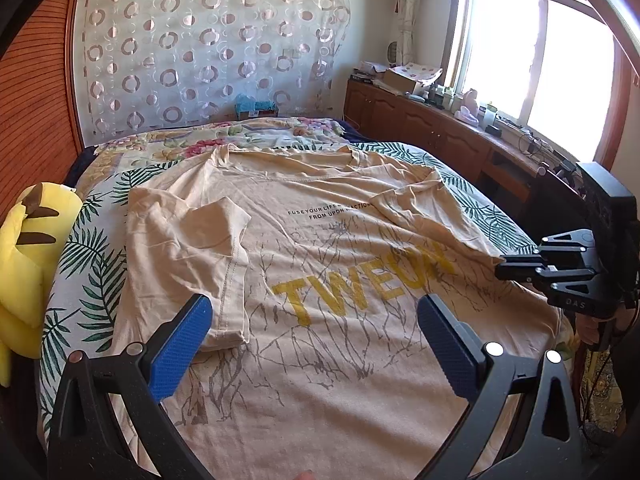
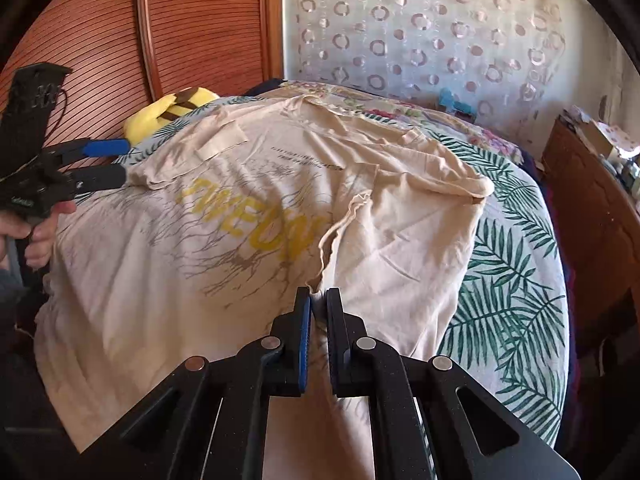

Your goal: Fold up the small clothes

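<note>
A beige T-shirt (image 1: 320, 240) with yellow "TWEON" print lies spread on the bed; it also shows in the right wrist view (image 2: 240, 208). Its left sleeve (image 1: 192, 248) is folded in over the body. My left gripper (image 1: 314, 316) is open and empty, hovering over the shirt's lower front. My right gripper (image 2: 318, 300) is shut on the shirt's right edge, holding a fold of fabric (image 2: 380, 232) lifted over the body. The right gripper also shows in the left wrist view (image 1: 508, 266), the left one in the right wrist view (image 2: 120, 160).
A leaf-print sheet (image 2: 512, 280) covers the bed. A yellow plush toy (image 1: 28, 248) lies at the left edge. A wooden cabinet (image 1: 440, 132) with clutter stands under the window on the right. A floral quilt (image 1: 224, 136) lies at the far end.
</note>
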The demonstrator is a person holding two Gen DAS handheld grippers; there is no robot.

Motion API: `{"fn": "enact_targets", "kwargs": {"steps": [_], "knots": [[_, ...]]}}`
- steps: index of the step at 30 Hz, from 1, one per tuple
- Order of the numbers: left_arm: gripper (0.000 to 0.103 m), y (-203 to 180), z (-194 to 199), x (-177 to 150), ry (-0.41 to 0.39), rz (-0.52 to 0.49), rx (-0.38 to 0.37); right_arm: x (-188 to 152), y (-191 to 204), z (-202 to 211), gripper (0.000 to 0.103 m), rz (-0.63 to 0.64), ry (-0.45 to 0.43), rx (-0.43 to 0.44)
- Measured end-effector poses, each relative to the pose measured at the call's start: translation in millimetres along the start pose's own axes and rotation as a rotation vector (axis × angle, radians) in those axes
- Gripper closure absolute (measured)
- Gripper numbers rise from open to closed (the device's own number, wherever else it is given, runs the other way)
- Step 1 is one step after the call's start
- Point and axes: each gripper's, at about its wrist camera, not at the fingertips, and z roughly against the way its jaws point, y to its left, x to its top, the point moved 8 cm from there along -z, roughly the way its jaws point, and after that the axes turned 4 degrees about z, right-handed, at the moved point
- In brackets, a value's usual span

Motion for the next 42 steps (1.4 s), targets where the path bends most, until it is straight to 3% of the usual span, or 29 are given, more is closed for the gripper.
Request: {"fn": "enact_targets", "kwargs": {"steps": [3, 7, 10, 15, 23, 26, 28, 32, 35, 41, 42], "knots": [[0.0, 0.3, -0.5, -1.0, 0.004, -0.002, 0.003, -0.6, 2.4, 6.4, 0.097, 0.023, -0.002, 0.023], [0.0, 0.9, -0.4, -0.6, 0.004, 0.0, 0.004, 8.1, -3.9, 6.4, 0.075, 0.013, -0.021, 0.023], [0.0, 4.1, 0.7, 1.8, 0.001, 0.002, 0.008, 19.7, -10.8, 9.8, 0.075, 0.0, -0.055, 0.037], [0.0, 17.8, -0.6, 12.7, -0.004, -0.003, 0.028, 41.3, -34.1, -10.6, 0.066, 0.033, -0.056, -0.069], [0.0, 69.7, -16.3, 28.8, 0.019, 0.014, 0.118, 58.2, -62.1, -101.5, 0.066, 0.076, 0.098, -0.151], [0.0, 90.0, -20.7, 33.0, 0.029, 0.031, 0.146, 73.7, -55.8, -113.6, 0.066, 0.098, 0.094, -0.127], [0.0, 103.4, -25.0, 36.4, 0.035, 0.046, 0.162, 83.4, -46.1, -120.3, 0.066, 0.123, 0.088, -0.098], [0.0, 120.3, -36.3, 41.0, 0.054, 0.053, 0.187, 97.1, -22.4, -126.5, 0.066, 0.135, 0.061, 0.045], [0.0, 130.4, -45.7, 43.6, 0.072, 0.051, 0.195, 103.0, -26.6, -122.7, 0.066, 0.098, 0.04, 0.095], [0.0, 147.6, -68.4, 50.0, 0.101, 0.04, 0.208, 94.3, -63.8, -103.5, 0.066, 0.037, 0.022, 0.006], [0.0, 150.8, -71.8, 50.9, 0.107, 0.042, 0.209, 90.3, -74.4, -100.9, 0.059, 0.025, 0.024, -0.023]]}}
